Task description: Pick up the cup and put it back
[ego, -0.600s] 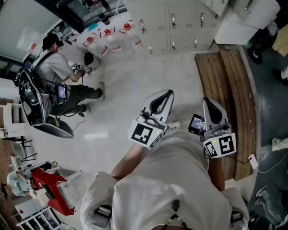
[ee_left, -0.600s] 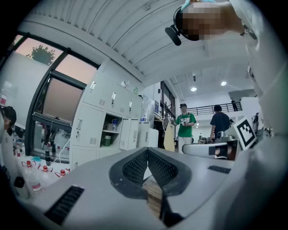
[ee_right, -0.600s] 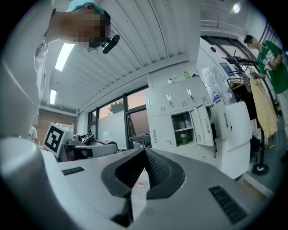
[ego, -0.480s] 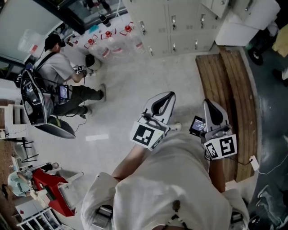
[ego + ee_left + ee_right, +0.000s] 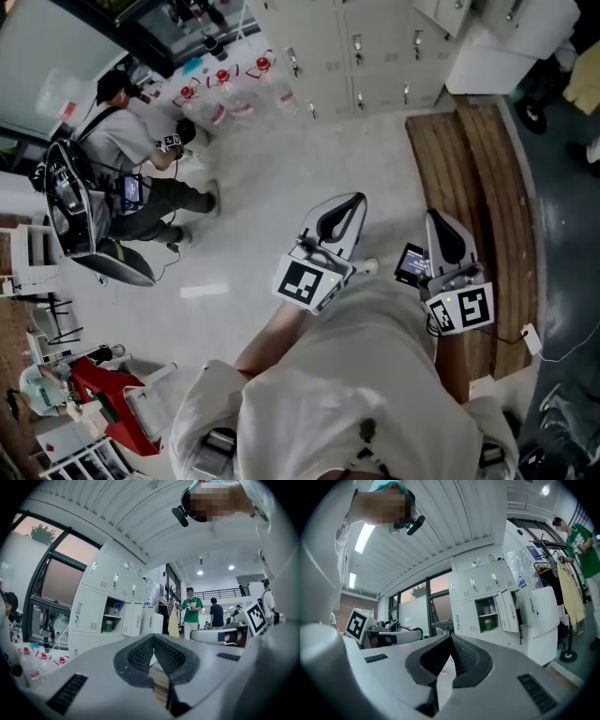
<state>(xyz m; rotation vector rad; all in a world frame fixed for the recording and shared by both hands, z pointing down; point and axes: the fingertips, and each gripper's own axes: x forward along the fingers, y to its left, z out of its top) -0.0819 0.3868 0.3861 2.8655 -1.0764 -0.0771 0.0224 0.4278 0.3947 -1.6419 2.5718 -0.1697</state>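
Observation:
No cup shows in any view. In the head view both grippers are held close to the person's chest in a white shirt and point forward over the floor. My left gripper (image 5: 354, 199) is shut, and in the left gripper view its tips (image 5: 153, 637) meet with nothing between them. My right gripper (image 5: 434, 216) hangs beside a wooden bench (image 5: 478, 178) and is shut as well. Its tips (image 5: 450, 637) touch in the right gripper view and hold nothing.
White lockers (image 5: 375, 47) line the far wall, with water bottles (image 5: 225, 84) on the floor before them. A person (image 5: 122, 150) crouches at the left beside equipment. A red device (image 5: 98, 389) and racks stand at the lower left. More people (image 5: 192, 609) stand far off.
Both grippers stay where they were against the body. The head view has drifted slightly, and the crouching person at the left has shifted a little.

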